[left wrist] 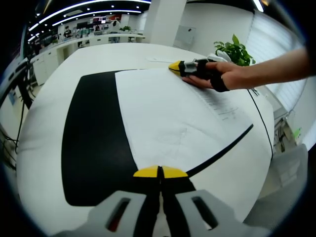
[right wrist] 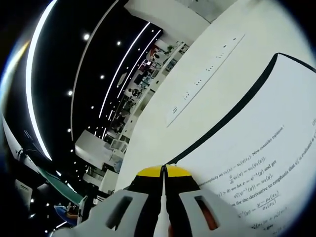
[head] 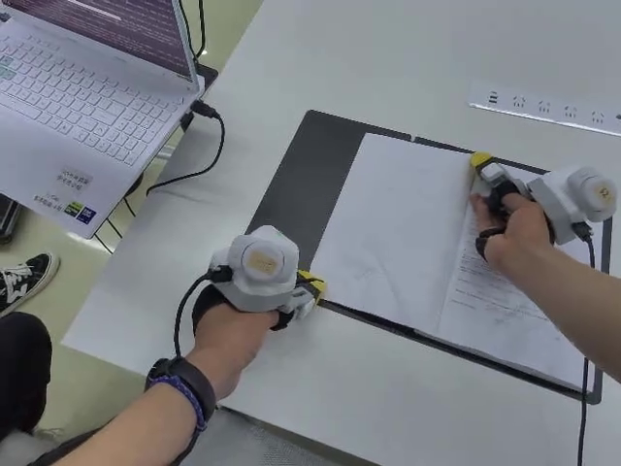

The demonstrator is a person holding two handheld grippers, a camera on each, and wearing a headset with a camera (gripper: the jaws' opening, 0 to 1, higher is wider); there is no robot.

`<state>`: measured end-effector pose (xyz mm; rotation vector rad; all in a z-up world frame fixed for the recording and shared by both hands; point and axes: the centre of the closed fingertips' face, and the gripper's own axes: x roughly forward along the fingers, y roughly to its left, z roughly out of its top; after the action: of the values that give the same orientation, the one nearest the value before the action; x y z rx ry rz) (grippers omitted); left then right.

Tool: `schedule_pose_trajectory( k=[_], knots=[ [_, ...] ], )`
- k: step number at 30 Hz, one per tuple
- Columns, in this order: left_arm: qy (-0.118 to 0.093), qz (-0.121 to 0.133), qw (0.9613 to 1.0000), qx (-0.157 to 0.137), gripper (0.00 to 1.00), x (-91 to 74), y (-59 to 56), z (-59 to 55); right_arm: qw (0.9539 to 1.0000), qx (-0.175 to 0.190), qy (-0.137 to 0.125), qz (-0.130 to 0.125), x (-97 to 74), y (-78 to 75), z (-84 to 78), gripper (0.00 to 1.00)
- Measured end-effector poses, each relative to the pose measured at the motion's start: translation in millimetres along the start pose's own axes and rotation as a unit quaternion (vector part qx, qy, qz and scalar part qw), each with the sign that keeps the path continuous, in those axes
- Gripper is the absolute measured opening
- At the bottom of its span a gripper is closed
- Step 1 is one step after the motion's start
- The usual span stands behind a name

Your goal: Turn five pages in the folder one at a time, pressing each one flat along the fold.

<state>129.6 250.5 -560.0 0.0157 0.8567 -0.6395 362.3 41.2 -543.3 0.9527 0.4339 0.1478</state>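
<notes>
Black folder (head: 301,184) lies open. Your left gripper (left wrist: 160,172) sits at its near edge and your right gripper (right wrist: 164,171) on the printed page (right wrist: 266,163). Both have jaws pressed together, nothing between.

White table (head: 408,58): black folder (head: 301,175) lying open at centre, pages flat. White power strip (head: 543,108) at far right. Black cable (head: 219,146) across far-left edge.

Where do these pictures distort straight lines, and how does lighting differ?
Head view: soft, even light, folder edges straight. Left gripper view: fisheye bows the table rim and the folder. Right gripper view: ceiling lights stretch into arcs; the printed page is legible.
</notes>
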Motion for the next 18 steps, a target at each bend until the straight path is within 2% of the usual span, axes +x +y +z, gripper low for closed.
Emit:
schedule_pose_trajectory(
  k=[4,9,15,16,18],
  knots=[
    [-0.001,-0.001,1.0000,-0.001,0.00,-0.1,0.0,0.1,1.0000,0.008,0.004,0.004,1.5,-7.2,-0.6,0.00],
    [-0.004,0.000,1.0000,-0.001,0.00,-0.4,-0.6,0.0,0.9998,-0.010,0.009,0.014,-10.1,-8.3,-10.0,0.00],
    [-0.003,0.000,1.0000,0.009,0.00,-0.1,-0.3,-0.2,0.9998,-0.013,0.006,0.015,-12.4,-13.3,-10.4,0.00],
    [-0.003,0.000,1.0000,0.009,0.00,-0.2,-0.3,-0.2,0.9997,-0.017,0.008,0.017,-27.1,0.8,-19.7,0.00],
    [-0.004,0.000,1.0000,0.008,0.00,-0.1,-0.1,-0.3,0.9995,-0.020,0.013,0.023,-39.0,10.3,-27.5,0.00]
  ],
)
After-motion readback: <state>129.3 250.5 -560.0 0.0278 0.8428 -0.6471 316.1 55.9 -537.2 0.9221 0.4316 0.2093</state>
